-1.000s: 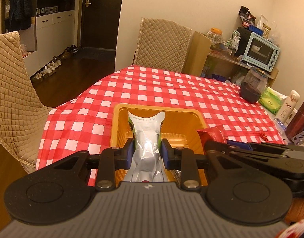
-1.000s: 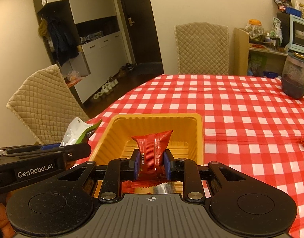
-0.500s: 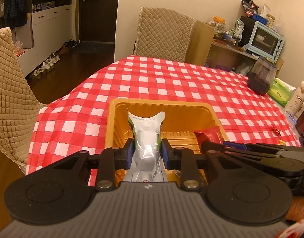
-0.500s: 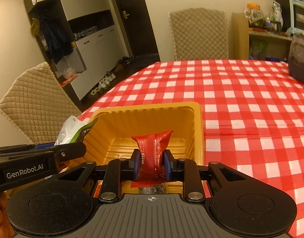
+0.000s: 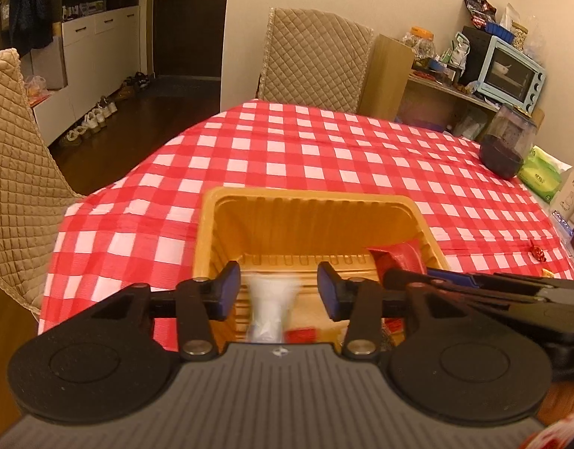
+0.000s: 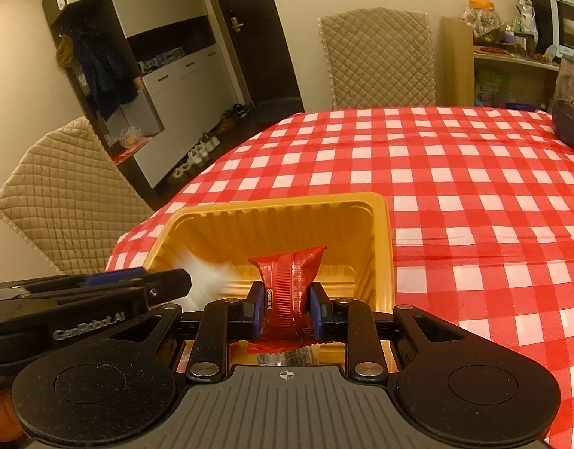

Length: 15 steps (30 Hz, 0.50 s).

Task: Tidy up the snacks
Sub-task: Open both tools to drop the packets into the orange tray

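An orange plastic tray (image 5: 309, 202) (image 6: 279, 205) sits on the red checked tablecloth. My left gripper (image 5: 278, 292) hovers over the tray's near end with its jaws opening. A silver-white snack packet (image 5: 272, 310) is a blur between them, clear of the pads and dropping into the tray; the right wrist view shows the same white blur (image 6: 208, 280). My right gripper (image 6: 285, 312) is shut on a red snack packet (image 6: 289, 280) held upright over the tray. From the left wrist view that red packet (image 5: 399, 254) shows at the tray's right side.
A small red wrapper (image 5: 313, 335) lies in the tray's near end. A dark jar (image 5: 506, 146), a green wipes pack (image 5: 541, 174) and a white bottle (image 5: 571, 196) stand at the table's far right, with a small red candy (image 5: 537, 252). Quilted chairs (image 5: 313, 60) (image 6: 58, 202) flank the table.
My left gripper's jaws have spread and let go of the silver packet, which is falling into the tray. Both grippers came down closer to the tray. The right grip is unchanged.
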{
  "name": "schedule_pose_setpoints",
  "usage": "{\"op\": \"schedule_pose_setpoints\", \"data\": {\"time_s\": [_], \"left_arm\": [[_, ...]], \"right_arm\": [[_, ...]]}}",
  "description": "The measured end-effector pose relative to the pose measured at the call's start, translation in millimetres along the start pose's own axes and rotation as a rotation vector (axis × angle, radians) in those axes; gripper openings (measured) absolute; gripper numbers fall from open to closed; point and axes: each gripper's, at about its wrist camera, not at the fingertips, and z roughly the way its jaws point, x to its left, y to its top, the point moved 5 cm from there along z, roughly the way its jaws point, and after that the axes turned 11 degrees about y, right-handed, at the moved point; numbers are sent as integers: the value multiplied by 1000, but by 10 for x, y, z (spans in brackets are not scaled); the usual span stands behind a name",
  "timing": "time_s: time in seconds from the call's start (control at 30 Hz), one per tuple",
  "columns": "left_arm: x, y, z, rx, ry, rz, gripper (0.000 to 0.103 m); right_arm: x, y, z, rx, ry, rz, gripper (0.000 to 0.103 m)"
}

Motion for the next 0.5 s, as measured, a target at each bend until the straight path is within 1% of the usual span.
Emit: {"op": "schedule_pose_setpoints", "data": {"time_s": [0.13, 0.27, 0.33, 0.43, 0.47, 0.5], "left_arm": [[121, -25, -91, -12, 17, -15, 42], [227, -46, -172, -15, 26, -34, 42], [266, -60, -200, -16, 28, -42, 44], [321, -82, -257, -20, 38, -51, 52], [340, -89, -280, -22, 42, -54, 56], [356, -94, -302, -25, 46, -57, 59]], "right_arm": [[4, 7, -3, -4, 0, 8, 25], [75, -2, 7, -2, 24, 3, 26], [103, 0, 17, -4, 38, 1, 26], [125, 15, 24, -27, 81, 27, 26], [120, 23, 18, -36, 96, 46, 29], [115, 33, 2, -47, 104, 59, 38]]}}
